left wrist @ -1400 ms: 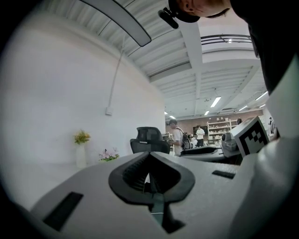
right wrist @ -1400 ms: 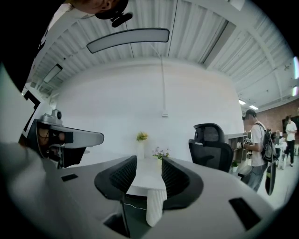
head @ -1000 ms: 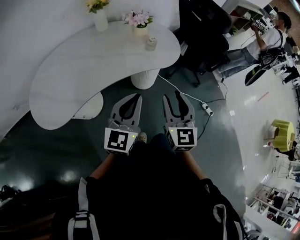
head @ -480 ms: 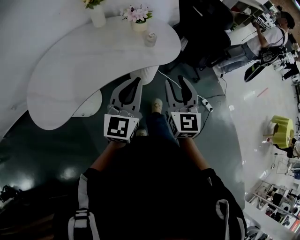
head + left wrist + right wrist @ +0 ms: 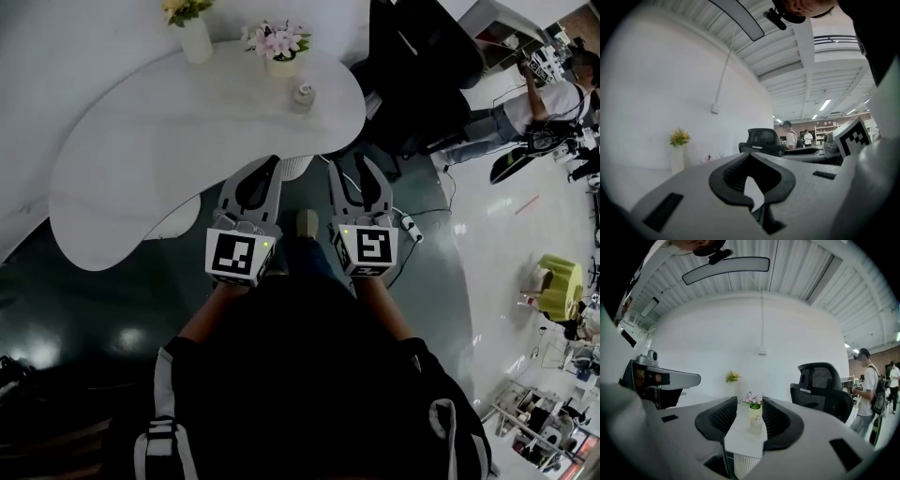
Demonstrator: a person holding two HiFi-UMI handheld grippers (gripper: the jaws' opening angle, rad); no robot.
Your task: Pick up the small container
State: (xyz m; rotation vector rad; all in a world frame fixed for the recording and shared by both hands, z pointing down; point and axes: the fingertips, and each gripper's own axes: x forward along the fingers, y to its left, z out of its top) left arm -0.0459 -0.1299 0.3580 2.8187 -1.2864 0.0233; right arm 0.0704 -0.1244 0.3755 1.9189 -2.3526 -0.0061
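The small container (image 5: 302, 96), a pale jar with a stopper, stands near the right end of the white curved table (image 5: 159, 141). In the right gripper view the container (image 5: 756, 423) shows far off, framed between the jaws, in front of a pot of pink flowers (image 5: 754, 404). My right gripper (image 5: 354, 173) is open and empty, held over the dark floor just short of the table's edge. Beside it, my left gripper (image 5: 266, 172) has its tips together on nothing. The left gripper (image 5: 750, 157) in its own view points at the white wall.
A white vase of yellow flowers (image 5: 192, 28) and the pink flower pot (image 5: 275, 42) stand at the table's back. A black office chair (image 5: 412, 66) is to the right, with a power strip and cable (image 5: 412, 223) on the floor. A person (image 5: 553, 103) stands far right.
The person has stepped toward the table, so its front edge now lies close to both grippers' tips. Neither gripper's jaws have changed.
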